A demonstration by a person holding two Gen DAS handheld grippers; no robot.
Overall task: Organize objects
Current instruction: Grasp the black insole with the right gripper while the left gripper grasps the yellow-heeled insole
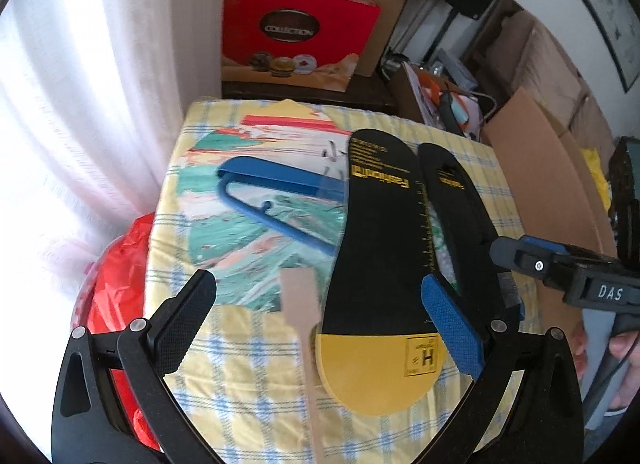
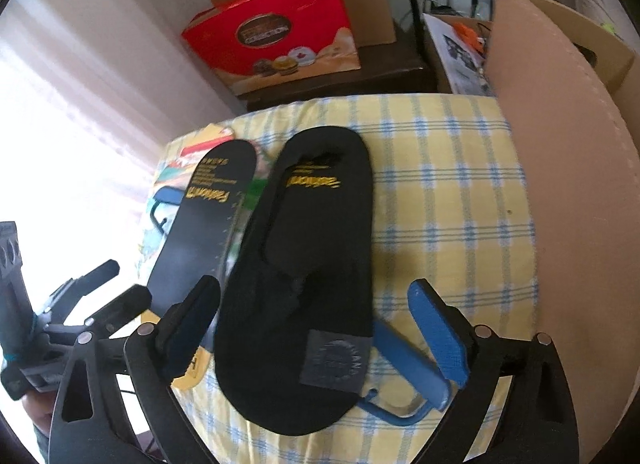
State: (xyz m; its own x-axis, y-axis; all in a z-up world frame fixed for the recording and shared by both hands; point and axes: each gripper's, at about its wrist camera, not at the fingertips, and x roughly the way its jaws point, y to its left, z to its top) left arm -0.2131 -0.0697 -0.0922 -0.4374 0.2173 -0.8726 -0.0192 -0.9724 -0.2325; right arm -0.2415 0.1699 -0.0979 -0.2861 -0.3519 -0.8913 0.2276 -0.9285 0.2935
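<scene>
A black insole with a yellow heel point(image 1: 380, 264) lies on the yellow checked cloth point(image 1: 248, 376); it also shows in the right wrist view point(image 2: 200, 223). A black flip-flop point(image 2: 304, 276) lies beside it on its right point(image 1: 456, 207). A blue hanger point(image 1: 276, 199) lies partly under both, its other end showing in the right wrist view point(image 2: 408, 376). A wooden stick point(image 1: 308, 336) lies left of the insole's heel. My left gripper point(image 1: 320, 324) is open around the stick and the insole's heel. My right gripper point(image 2: 320, 336) is open around the flip-flop's heel.
A colourful plastic package point(image 1: 240, 232) lies under the hanger. A red bag point(image 1: 120, 284) sits left of the table by a white curtain point(image 1: 80, 103). A red biscuit box point(image 1: 296, 39) stands behind. Cardboard sheets point(image 2: 568, 183) and boxes stand on the right.
</scene>
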